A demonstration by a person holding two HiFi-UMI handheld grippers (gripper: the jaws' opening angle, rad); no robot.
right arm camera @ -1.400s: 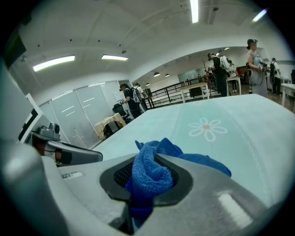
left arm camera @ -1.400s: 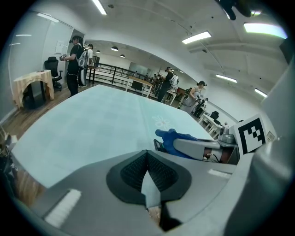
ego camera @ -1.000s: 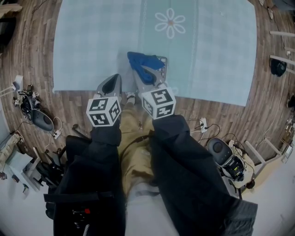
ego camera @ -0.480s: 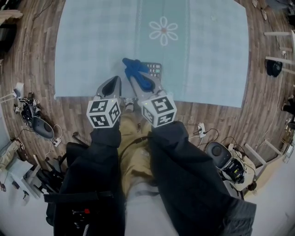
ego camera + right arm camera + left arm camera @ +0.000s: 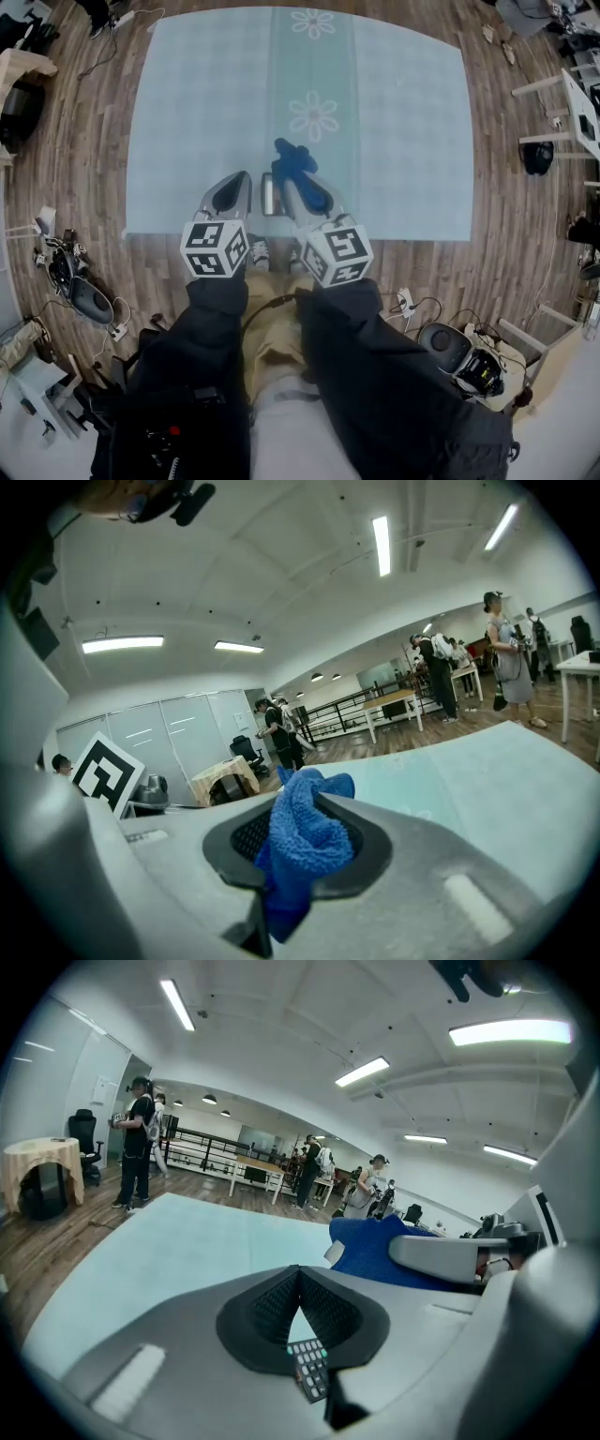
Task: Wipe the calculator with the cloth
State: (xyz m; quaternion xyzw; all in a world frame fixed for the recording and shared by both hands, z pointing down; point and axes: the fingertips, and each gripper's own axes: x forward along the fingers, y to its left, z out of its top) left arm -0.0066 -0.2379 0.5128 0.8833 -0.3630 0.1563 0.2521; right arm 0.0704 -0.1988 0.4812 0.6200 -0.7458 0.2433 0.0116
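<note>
The calculator point(image 5: 270, 194) lies on the pale blue mat point(image 5: 394, 141); only a narrow strip of it shows, left of my right gripper point(image 5: 296, 176). That gripper is shut on a blue cloth point(image 5: 292, 157), which bunches out past its tips above the calculator. In the right gripper view the cloth point(image 5: 305, 841) fills the space between the pads. My left gripper point(image 5: 234, 180) hovers just left of the calculator, apart from it. Its pads meet at the tip with nothing between them point(image 5: 300, 1274). Calculator keys point(image 5: 307, 1372) show through the gap behind the pads.
The mat covers a wood floor and ends just in front of my legs. Cables and devices point(image 5: 80, 281) lie on the floor at left, more gear point(image 5: 459, 347) at right. People and tables point(image 5: 253, 1171) stand far off across the room.
The head view has tilted, so the mat sits lower in frame. The right gripper with the cloth has moved over the calculator and now hides most of it. The left gripper stayed alongside.
</note>
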